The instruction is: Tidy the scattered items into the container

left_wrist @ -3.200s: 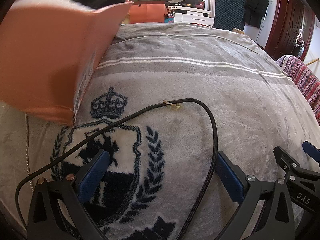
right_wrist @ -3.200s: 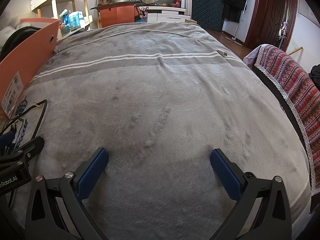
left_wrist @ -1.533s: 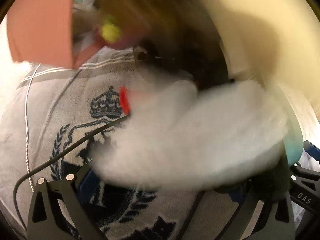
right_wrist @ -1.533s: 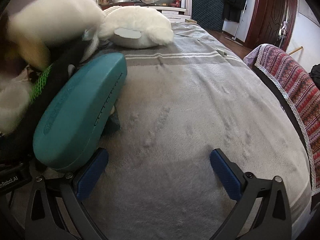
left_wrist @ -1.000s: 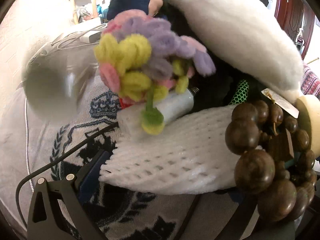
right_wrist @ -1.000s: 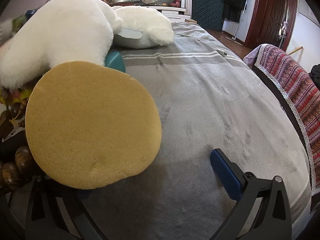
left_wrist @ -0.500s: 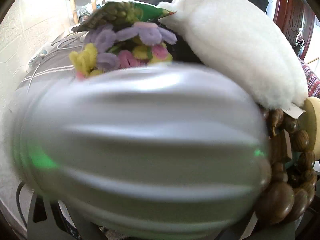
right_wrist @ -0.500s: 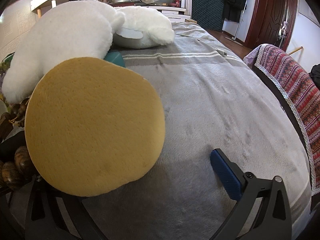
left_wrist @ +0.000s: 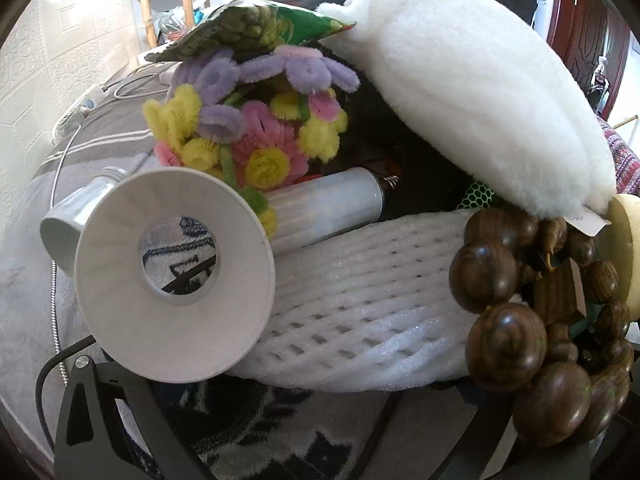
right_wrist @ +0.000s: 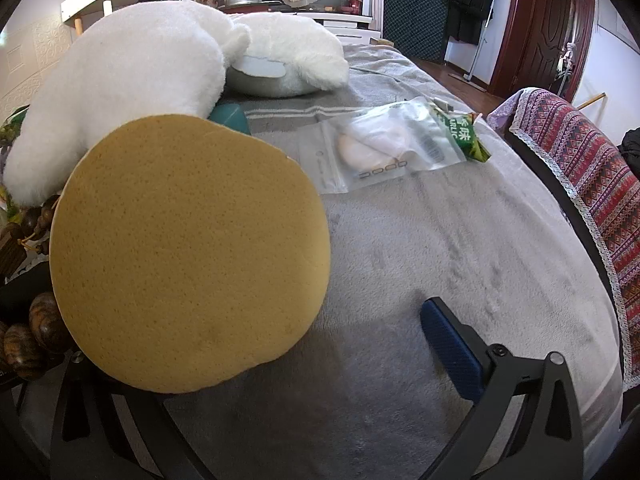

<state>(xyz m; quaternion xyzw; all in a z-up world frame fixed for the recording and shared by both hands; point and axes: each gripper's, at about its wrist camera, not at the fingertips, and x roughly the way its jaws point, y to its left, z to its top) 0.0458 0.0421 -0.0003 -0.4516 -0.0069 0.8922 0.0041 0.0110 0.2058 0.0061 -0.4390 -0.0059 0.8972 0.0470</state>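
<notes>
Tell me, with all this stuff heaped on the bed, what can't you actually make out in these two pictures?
- Left gripper: in the left wrist view the white funnel and foam net sleeve cover its fingers, so open or shut is unknowable.
- Right gripper: the yellow sponge hides its left finger.
- Container: in neither view.
- Teal object: mostly buried under the white plush toy.
- Clear zip bag: its print is too small to read.
</notes>
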